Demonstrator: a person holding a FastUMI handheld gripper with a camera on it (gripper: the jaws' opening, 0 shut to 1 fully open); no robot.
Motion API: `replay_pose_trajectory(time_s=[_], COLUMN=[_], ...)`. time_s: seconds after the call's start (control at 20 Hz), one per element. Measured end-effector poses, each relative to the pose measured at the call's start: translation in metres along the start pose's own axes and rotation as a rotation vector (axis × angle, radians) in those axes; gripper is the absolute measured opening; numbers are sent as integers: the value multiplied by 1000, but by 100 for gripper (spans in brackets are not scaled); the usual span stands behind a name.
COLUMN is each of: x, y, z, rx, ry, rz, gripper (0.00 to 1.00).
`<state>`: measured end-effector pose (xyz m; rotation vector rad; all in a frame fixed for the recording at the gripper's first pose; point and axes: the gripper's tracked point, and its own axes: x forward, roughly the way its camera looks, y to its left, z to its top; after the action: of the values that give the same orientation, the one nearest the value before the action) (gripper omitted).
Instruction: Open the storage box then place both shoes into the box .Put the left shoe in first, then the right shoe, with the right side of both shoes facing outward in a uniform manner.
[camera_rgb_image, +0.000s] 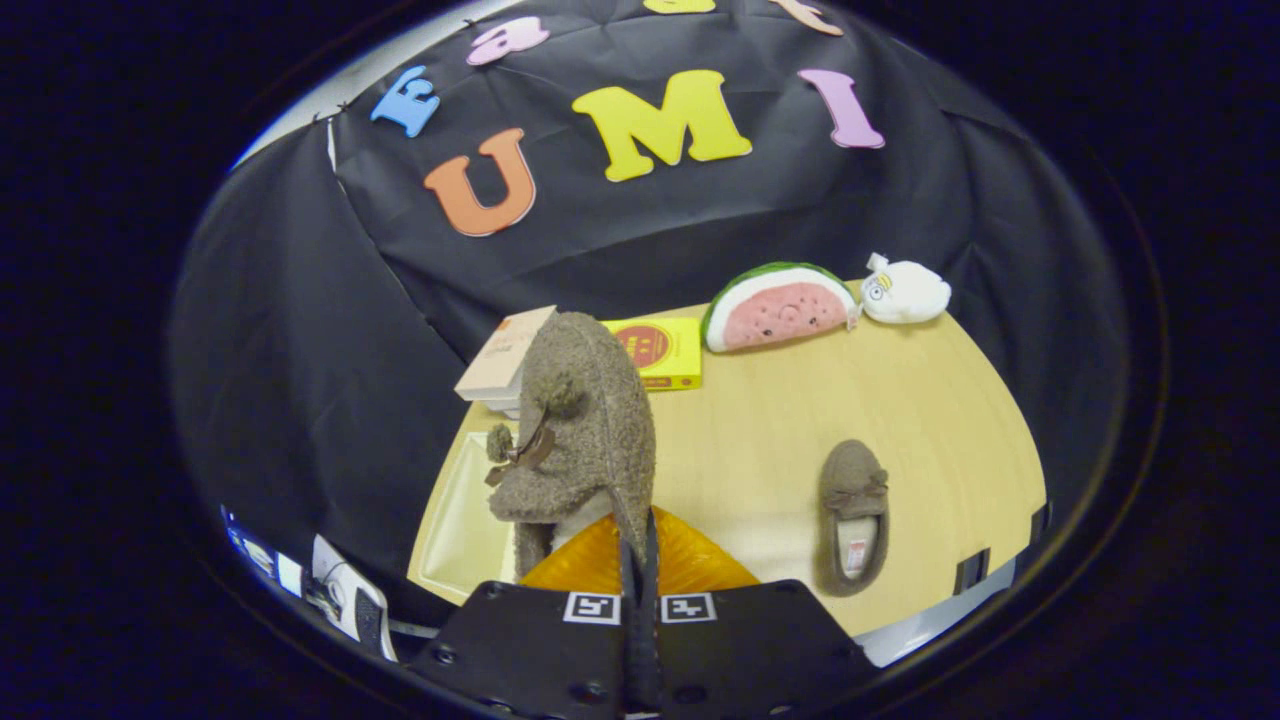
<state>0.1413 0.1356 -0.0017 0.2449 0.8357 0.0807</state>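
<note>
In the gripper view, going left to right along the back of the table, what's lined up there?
Stacked books → yellow box → watermelon plush → white plush. Nearer, the fingers are shut on the held slipper.

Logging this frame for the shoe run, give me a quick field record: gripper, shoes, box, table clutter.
gripper: fingers closed together on the rim of the held shoe
held shoe: fuzzy brown slipper, lifted, toe pointing away, bow showing
other shoe: matching slipper, lying on the table right of the fingers
box: pale tray-like shape under the held shoe, state unclear
clutter: books, yellow box, watermelon plush, white plush at the far edge
</note>
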Motion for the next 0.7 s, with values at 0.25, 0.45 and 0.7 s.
replay_pose_trajectory(time_s=[0.25,0.45,0.7], x=[39,101,163], y=[77,113,128], z=[-20,-56,-115], rx=[-18,-6,12], ry=[51,133,236], rz=[62,65,33], gripper=[0,0,0])
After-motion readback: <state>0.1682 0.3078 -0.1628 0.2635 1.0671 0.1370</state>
